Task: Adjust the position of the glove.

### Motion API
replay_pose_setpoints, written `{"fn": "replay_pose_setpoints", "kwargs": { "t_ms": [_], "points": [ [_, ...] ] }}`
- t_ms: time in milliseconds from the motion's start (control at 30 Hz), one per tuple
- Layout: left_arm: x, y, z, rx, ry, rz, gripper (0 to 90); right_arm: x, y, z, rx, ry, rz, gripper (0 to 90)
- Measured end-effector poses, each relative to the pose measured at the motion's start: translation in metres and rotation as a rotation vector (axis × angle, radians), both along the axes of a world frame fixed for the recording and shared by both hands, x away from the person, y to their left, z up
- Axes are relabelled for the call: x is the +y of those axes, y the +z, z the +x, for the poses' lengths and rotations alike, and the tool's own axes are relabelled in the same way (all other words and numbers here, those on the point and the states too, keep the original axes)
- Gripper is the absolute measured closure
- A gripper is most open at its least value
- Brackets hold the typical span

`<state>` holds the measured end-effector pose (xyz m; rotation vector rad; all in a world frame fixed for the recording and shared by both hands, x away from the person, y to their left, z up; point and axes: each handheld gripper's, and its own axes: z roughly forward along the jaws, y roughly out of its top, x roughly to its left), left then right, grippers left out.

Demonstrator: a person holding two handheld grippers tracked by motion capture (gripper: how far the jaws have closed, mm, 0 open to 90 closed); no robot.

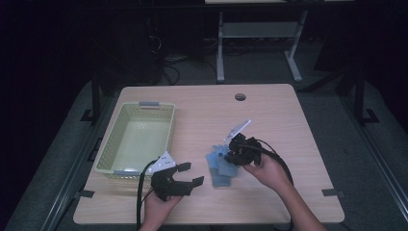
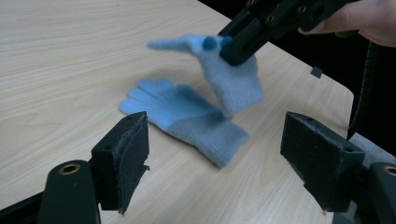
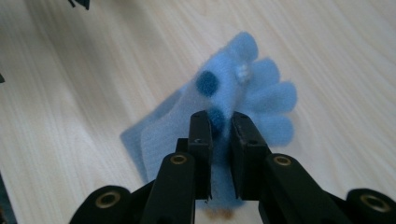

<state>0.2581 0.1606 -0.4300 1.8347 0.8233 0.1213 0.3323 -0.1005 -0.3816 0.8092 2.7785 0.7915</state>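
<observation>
Wooden table: right claw pinches lifted blue glove.

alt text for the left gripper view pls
The right tool, held in a hand at upper right, is shut on a light blue glove and lifts it off a pale wooden table. A second blue glove lies flat below it. In the foreground, the left tool stands open with its two black jaws wide apart.

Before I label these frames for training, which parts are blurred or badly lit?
High view: dim, dark surroundings, gloves small and soft. Left gripper view: the lifted glove is motion-blurred, the flat glove sharper. Right gripper view: the right gripper is sharp, the glove's fingers soft.
</observation>
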Motion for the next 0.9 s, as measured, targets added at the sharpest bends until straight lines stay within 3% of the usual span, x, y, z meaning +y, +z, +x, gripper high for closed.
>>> {"fn": "replay_pose_setpoints", "kwargs": {
  "t_ms": [267, 533, 900],
  "points": [
    [0.001, 0.000, 0.001, 0.001, 0.006, -0.006, 23.2, 0.018, -0.012, 0.001, 0.024, 0.050, -0.025, 79.1],
    [0.003, 0.001, 0.001, 0.003, 0.008, -0.012, 23.2, 0.024, -0.016, 0.000, 0.053, 0.089, -0.036, 79.1],
    [0.004, 0.000, 0.002, 0.009, 0.002, -0.016, 23.2, 0.029, -0.024, 0.002, 0.061, 0.099, -0.073, 77.6]
  ]
}}
